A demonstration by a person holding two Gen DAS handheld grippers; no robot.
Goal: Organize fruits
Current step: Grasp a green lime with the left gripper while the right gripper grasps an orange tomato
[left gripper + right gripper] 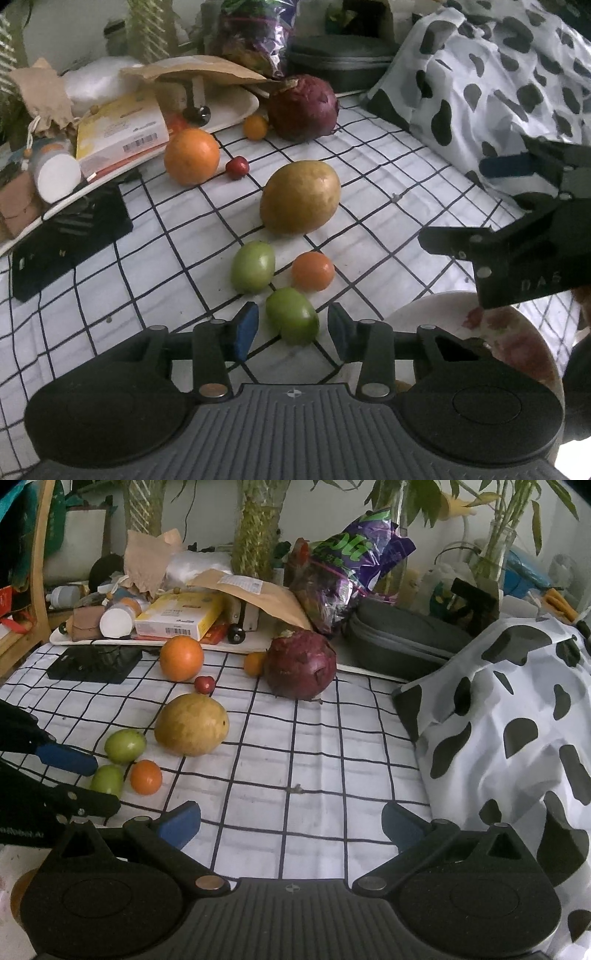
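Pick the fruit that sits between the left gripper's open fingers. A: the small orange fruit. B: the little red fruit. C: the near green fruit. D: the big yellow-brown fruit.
C: in the left wrist view the near green fruit lies on the checked cloth between the blue pads of the left gripper, which stand apart on either side of it.

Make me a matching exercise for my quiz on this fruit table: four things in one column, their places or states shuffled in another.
1 nearest green fruit
2 large orange
3 right gripper
4 flowered plate

a open over bare checked cloth
b right of the left gripper
c between the left gripper's pads
d beside the small red fruit

Pairs: 1-c, 2-d, 3-a, 4-b
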